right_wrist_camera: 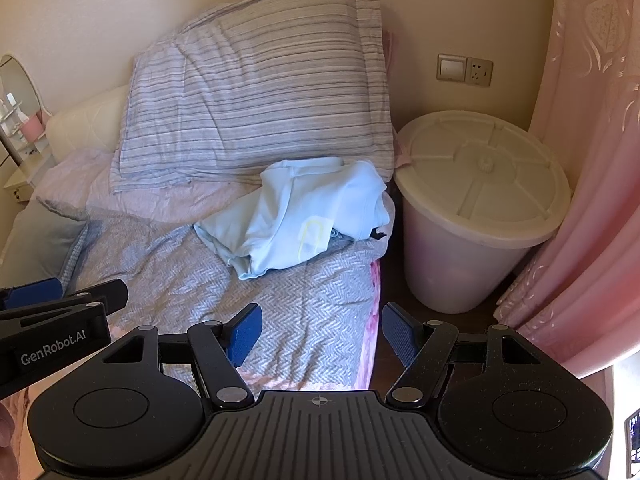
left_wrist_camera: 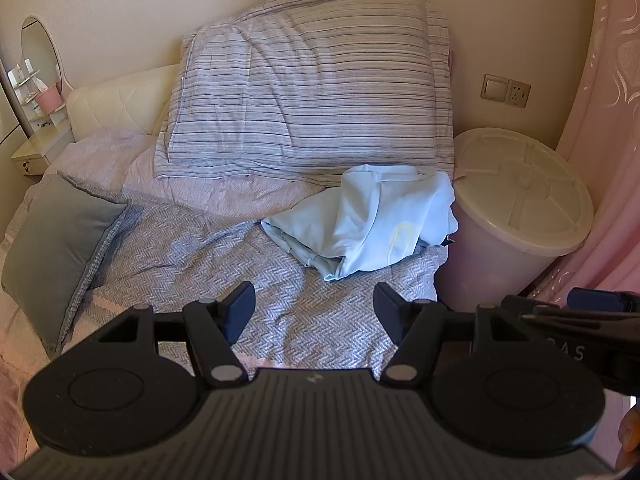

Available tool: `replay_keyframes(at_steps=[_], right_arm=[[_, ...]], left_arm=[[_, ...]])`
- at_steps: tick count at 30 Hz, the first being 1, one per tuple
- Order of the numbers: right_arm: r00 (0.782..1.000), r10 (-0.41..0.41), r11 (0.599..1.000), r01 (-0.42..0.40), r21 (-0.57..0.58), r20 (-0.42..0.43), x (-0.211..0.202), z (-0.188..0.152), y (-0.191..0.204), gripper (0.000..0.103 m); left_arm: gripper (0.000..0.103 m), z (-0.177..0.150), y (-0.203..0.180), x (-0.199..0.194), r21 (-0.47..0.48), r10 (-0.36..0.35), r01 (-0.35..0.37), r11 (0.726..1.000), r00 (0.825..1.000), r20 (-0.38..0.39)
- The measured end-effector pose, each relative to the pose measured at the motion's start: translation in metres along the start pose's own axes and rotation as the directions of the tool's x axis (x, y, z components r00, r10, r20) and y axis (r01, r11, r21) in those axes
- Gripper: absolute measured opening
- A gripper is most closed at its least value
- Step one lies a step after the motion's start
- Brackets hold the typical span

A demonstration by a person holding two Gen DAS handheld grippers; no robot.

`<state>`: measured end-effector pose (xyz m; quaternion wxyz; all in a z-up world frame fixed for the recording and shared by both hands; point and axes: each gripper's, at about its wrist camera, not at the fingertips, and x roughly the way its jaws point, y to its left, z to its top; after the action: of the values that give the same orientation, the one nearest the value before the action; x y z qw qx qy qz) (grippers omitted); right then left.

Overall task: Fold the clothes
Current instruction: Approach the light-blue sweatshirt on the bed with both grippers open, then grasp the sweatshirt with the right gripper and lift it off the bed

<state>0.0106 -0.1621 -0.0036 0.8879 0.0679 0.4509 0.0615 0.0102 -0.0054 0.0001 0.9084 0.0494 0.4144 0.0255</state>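
Note:
A crumpled light blue garment with a small yellow outline on it lies on the bed near its right edge, in front of the striped bedding. My left gripper hangs open over the herringbone blanket, short of the garment, with nothing between its fingers. My right gripper is open too, above the bed's right edge, the garment ahead and slightly left. Each gripper shows at the side of the other's view, the right one and the left one.
A folded striped duvet leans on the wall behind the garment. A lidded white bin stands right of the bed, with a pink curtain beyond it. A grey pillow lies at left, a mirror and shelf far left.

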Motion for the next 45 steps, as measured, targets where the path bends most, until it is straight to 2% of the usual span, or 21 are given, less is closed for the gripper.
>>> replay_keyframes(at_steps=[12, 22, 29, 45], right_arm=[[1.000, 0.001, 1.000, -0.001, -0.001, 0.004, 0.000, 0.001, -0.002, 0.070], [1.000, 0.000, 1.000, 0.000, 0.013, -0.021, 0.017, 0.006, -0.012, 0.070], [0.998, 0.000, 1.000, 0.001, 0.013, -0.060, 0.043, 0.021, -0.018, 0.070], [0.987, -0.004, 1.000, 0.001, -0.020, -0.162, 0.132, 0.087, -0.028, 0.070]], left_arm=[[0.062, -0.003, -0.001, 0.002, 0.000, -0.005, 0.005, 1.000, 1.000, -0.009], [0.062, 0.001, -0.001, 0.023, -0.003, -0.011, 0.011, 1.000, 0.998, -0.066], [0.062, 0.015, -0.003, 0.052, -0.010, -0.004, 0.003, 1.000, 0.994, -0.108], [0.062, 0.066, -0.013, 0.147, -0.038, -0.029, 0.021, 0.999, 0.975, -0.222]])
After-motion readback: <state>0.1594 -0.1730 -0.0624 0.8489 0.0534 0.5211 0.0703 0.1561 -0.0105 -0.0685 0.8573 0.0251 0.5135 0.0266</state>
